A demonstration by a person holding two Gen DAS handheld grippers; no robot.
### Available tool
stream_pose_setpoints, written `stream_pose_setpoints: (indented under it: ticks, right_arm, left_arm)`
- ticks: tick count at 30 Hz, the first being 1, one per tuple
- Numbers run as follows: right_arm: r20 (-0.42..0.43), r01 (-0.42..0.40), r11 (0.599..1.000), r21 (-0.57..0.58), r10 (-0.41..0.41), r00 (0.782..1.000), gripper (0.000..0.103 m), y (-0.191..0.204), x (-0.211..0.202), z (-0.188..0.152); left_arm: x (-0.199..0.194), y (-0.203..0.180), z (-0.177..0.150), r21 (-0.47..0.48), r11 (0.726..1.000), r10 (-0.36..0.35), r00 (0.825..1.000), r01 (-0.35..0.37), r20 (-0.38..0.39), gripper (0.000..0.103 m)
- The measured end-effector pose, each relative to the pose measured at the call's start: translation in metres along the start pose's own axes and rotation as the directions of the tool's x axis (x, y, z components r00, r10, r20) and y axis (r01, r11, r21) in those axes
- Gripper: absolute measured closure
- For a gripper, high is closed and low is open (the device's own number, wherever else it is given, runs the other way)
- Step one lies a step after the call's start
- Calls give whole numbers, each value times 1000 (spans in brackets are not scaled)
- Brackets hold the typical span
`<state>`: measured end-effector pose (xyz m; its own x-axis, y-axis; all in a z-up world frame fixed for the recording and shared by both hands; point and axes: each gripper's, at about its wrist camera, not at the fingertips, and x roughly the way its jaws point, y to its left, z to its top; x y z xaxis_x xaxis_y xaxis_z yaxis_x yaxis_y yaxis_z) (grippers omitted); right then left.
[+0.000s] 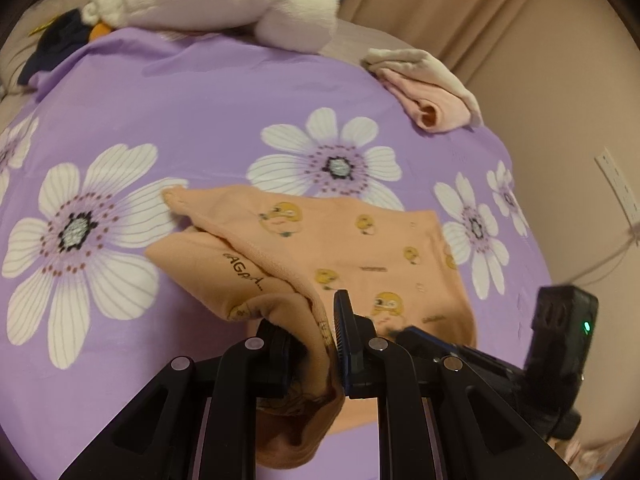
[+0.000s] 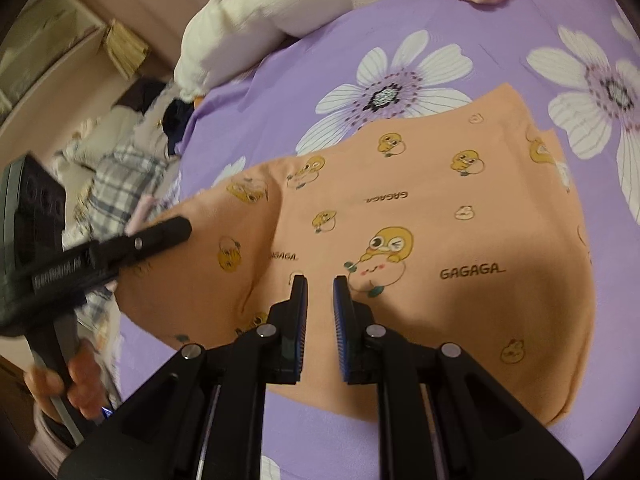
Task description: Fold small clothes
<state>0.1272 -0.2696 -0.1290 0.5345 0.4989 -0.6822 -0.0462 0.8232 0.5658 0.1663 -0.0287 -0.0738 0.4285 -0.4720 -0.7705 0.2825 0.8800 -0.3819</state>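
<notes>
The fingers of the left gripper (image 1: 316,344) are pinching a bunched edge of the peach garment (image 1: 360,256), the cloth gathered between them and draping down over the left one. The fingers of the right gripper (image 2: 320,320) are standing apart with nothing between them, hovering just above the garment's near half in the right wrist view.

The garment, printed with yellow chicks and the word GAGAGA, is lying mostly flat on the purple flowered sheet (image 1: 224,92) of a bed, with its left portion lifted and doubled over on itself. This looks like the fold-over step: the left side is being carried across the body of the garment. The next move probably calls for laying that held edge down square on the flat part, then parting the left fingers, while the right gripper could press or steady the cloth so it does not drag.

A white plush toy (image 1: 224,0) is resting at the far edge of the sheet, and a small pile of pink and beige clothes (image 1: 428,88) is sitting well apart near the far right corner. Beige curtains (image 1: 460,8) are hanging behind the bed, and plaid fabric (image 2: 120,184) is lying off to the bed's side.
</notes>
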Motion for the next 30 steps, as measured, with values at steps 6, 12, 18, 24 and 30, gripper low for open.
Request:
stream_pose_setpoints:
  ticks: [6,12,18,24,30]
  right_arm:
    - [18,-101,981,164,99,995,78,-28,-1,4]
    - [57,-230,915,330,224,973,60,-57,0,2]
    - [60,-301,876,378,301,952,45,-62,4,8]
    - [6,-299,907,295,311,950,37,-49,8,19]
    - [-43,-254,946,202,267,963,33,-39,17,27]
  left_arm:
    - [18,-25,-6,55,998,-5,999,7,-37,87]
    - [39,-46,-18,120,992,-15,995,27,-99,87]
    - [58,-57,-27,161,979,-96,976,128,-195,87]
    - [51,-51,-39,135,966,-182,953,219,-242,87]
    - [21,-18,-58,71,980,-171,970,185,-172,87]
